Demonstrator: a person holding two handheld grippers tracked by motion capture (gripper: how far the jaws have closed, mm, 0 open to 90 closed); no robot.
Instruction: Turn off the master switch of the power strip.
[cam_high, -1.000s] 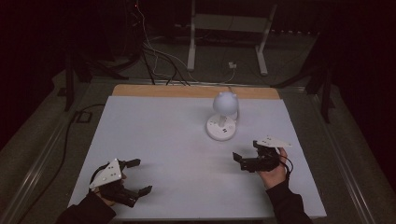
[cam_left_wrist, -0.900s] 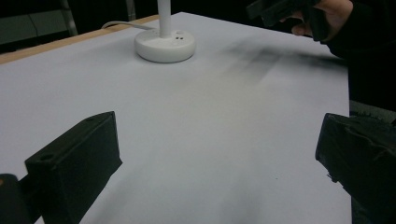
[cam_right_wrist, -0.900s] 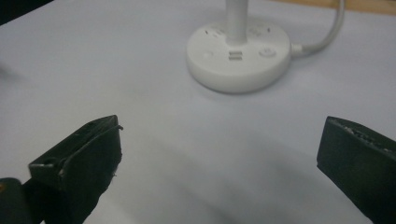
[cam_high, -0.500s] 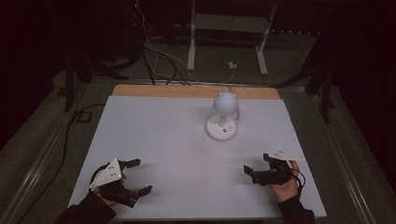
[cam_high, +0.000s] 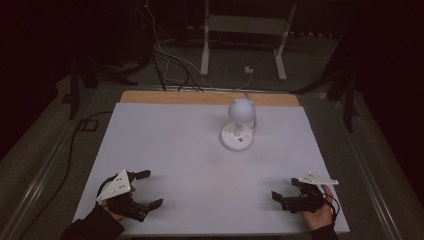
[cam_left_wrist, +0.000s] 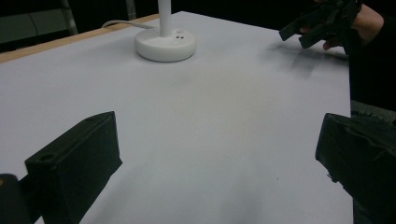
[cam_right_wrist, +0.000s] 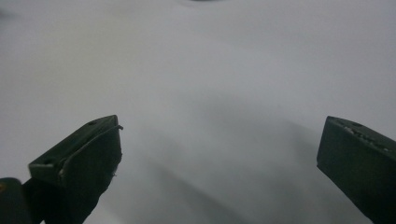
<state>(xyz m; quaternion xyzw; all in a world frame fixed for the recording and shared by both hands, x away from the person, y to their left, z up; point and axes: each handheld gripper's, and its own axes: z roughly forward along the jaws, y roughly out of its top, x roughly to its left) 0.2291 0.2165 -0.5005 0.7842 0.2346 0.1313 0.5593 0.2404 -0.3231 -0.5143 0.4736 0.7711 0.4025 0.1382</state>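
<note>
1. my left gripper sits at the near left corner of the white table, jaws spread wide, nothing between them.
2. in the left gripper view my two black jaws stand far apart at the bottom edges, with bare white surface between them.
3. my right gripper is at the near right corner, low over the table, its jaws pointing left across the surface.
4. in the right gripper view its jaws are also wide apart and grip nothing; plain white table lies beneath them.
5. my right hand wraps the gripper from behind, and the grey three-cornered plate rides on top.
6. the small white lamp stands upright toward the far middle-right of the table, round head above a round flat base.
7. in the left gripper view the lamp's base shows at the top, with little buttons on it and a thin stem rising out of frame.
8. the lamp is well apart from both grippers; neither touches it.
9. a white cord runs from the lamp's base toward the wooden strip along the table's far edge.
10. the two grippers are well apart from each other, one at each near corner.
</note>
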